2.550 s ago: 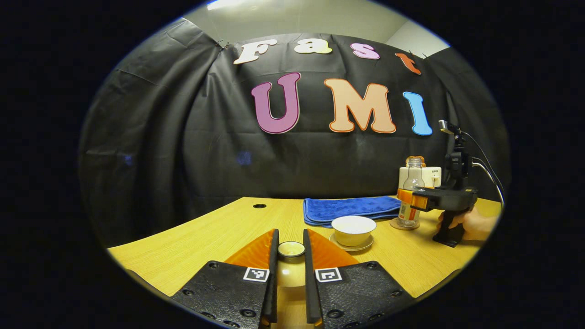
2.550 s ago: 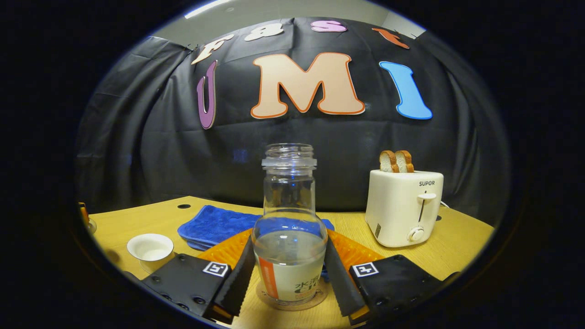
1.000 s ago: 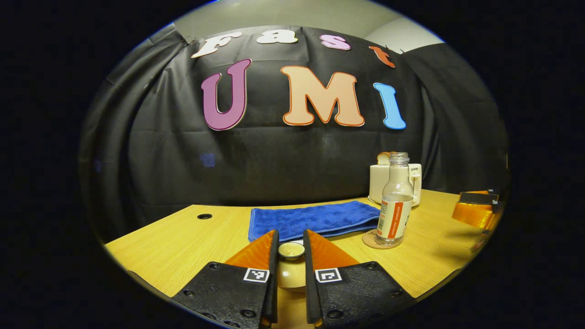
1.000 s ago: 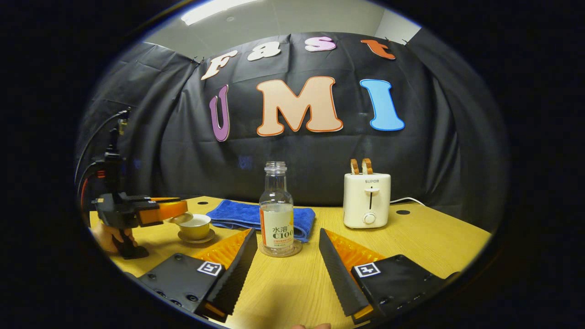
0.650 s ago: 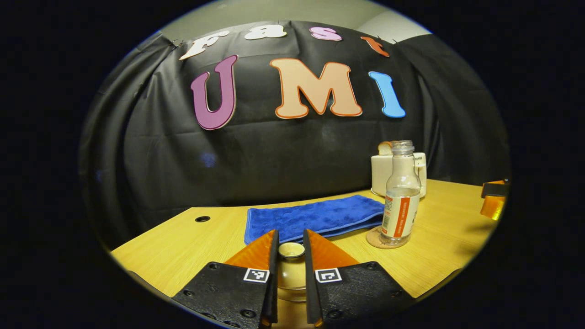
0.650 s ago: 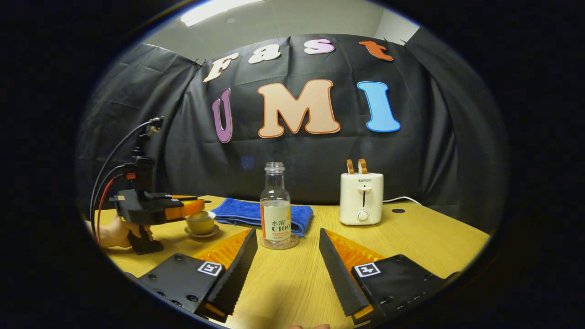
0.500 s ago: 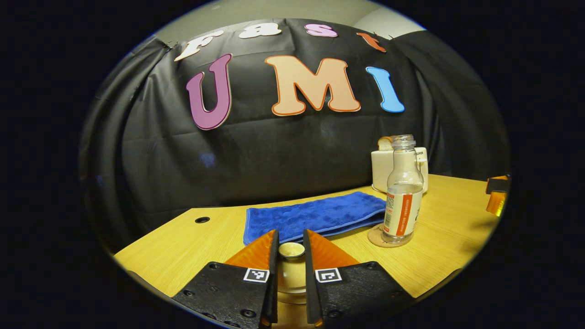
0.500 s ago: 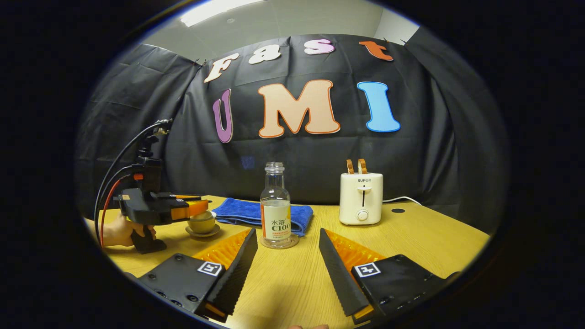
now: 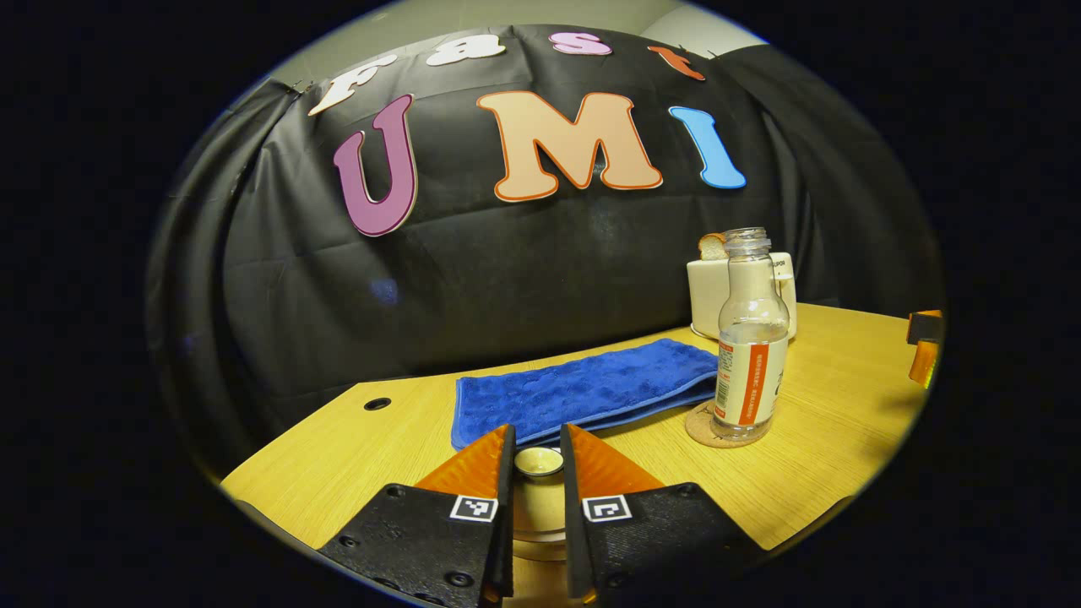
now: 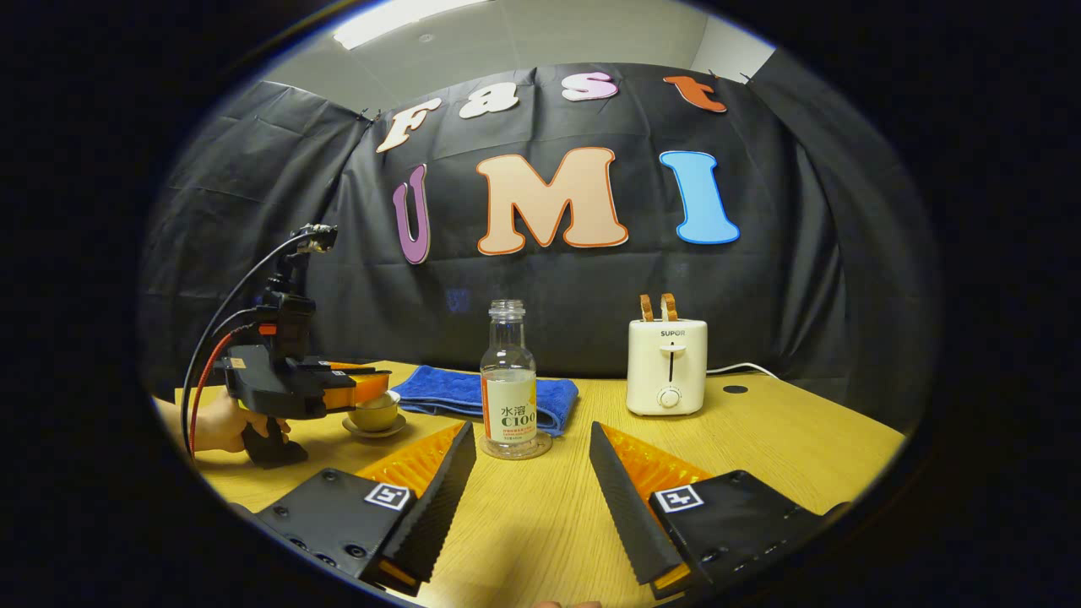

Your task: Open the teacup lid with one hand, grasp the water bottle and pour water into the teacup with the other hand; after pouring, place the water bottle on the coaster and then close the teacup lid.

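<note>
- The pale wooden table [image 10: 540, 515] has a couple of round cable holes in its top, the booth is hung with black cloth, and there's a grey ceiling with a light strip up top.
- On the table: a folded blue towel [image 9: 583, 390] at the back, and a cream toaster [image 10: 666, 366] with two bread slices poking out, its cord trailing off to the right.
- The clear plastic water bottle [image 10: 507, 382], uncapped and partly full, stands upright on the round cork coaster [image 9: 703, 425], just in front of the towel's right end.
- The left claw [image 9: 537, 469] is narrowed onto the knob of the small cream ceramic teacup lid [image 9: 538, 461]. In the right gripper view that lid sits on or just over the beige teacup [image 10: 374, 413] on its saucer [image 10: 372, 429]; can't tell if it's fully seated.
- A hand [image 10: 221, 422] holds that gripper's handle, cables looping off it.
- The right claw [image 10: 532, 481] is spread wide with nothing in it, low over bare table, bottle well ahead.
- Compared to 2.5 s ago: the right claw has let go of the bottle and backed off, and the lid has gone from beside the open cup to over it.
</note>
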`<state>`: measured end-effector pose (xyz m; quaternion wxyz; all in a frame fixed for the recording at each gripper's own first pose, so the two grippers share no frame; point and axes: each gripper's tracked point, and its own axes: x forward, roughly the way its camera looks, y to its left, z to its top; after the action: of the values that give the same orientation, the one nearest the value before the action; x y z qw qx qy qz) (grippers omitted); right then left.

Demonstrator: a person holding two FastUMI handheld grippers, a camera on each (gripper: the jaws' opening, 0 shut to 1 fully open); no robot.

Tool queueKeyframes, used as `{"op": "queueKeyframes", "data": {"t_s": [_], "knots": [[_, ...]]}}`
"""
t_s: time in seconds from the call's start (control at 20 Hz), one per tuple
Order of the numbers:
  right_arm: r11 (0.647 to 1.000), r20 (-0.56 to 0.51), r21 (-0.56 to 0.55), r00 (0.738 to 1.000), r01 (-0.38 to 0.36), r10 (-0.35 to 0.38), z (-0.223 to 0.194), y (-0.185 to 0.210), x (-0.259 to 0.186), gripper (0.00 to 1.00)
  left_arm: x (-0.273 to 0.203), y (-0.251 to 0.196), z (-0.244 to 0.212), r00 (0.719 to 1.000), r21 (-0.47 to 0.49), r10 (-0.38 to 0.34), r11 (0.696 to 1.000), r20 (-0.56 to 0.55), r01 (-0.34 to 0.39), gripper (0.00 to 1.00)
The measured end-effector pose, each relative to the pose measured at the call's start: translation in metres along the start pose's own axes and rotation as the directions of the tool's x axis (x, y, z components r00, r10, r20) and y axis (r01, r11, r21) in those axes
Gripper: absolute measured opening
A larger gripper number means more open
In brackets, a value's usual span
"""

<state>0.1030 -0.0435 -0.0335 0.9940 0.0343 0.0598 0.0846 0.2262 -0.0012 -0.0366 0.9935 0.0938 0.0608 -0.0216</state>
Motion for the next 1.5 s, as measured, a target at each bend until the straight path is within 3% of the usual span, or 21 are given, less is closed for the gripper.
{"op": "queueKeyframes", "data": {"t_s": [0.25,0.45,0.55,0.7,0.8,1.5], "knots": [[1.0,0.001,0.0,1.0,0.0,0.0,0.0,0.0,0.0,0.89,-0.004,-0.001,-0.002,1.0,-0.012,0.0,1.0,-0.003,0.0,0.24],[1.0,0.001,-0.001,1.0,0.003,-0.003,-0.001,-0.001,0.0,0.89,-0.006,0.0,-0.002,1.0,-0.029,0.0,1.0,-0.002,0.0,0.31],[1.0,0.001,-0.001,1.0,0.004,-0.004,-0.001,-0.001,0.0,0.89,-0.012,0.002,-0.002,1.0,-0.034,0.012,0.999,0.001,-0.012,0.5],[1.0,0.001,-0.001,1.0,0.004,-0.004,0.0,-0.001,0.001,0.89,-0.023,0.007,0.002,0.998,-0.034,0.055,0.998,0.04,-0.054,0.89],[1.0,0.001,-0.001,1.0,0.006,-0.006,0.0,-0.001,0.001,0.89,-0.035,0.013,0.006,0.994,-0.043,0.089,0.995,0.059,-0.087,0.98],[0.999,0.003,-0.003,0.999,0.041,-0.041,-0.001,-0.009,-0.004,0.89,-0.128,-0.004,0.003,0.988,-0.16,0.125,0.981,0.091,-0.109,0.96]]}}
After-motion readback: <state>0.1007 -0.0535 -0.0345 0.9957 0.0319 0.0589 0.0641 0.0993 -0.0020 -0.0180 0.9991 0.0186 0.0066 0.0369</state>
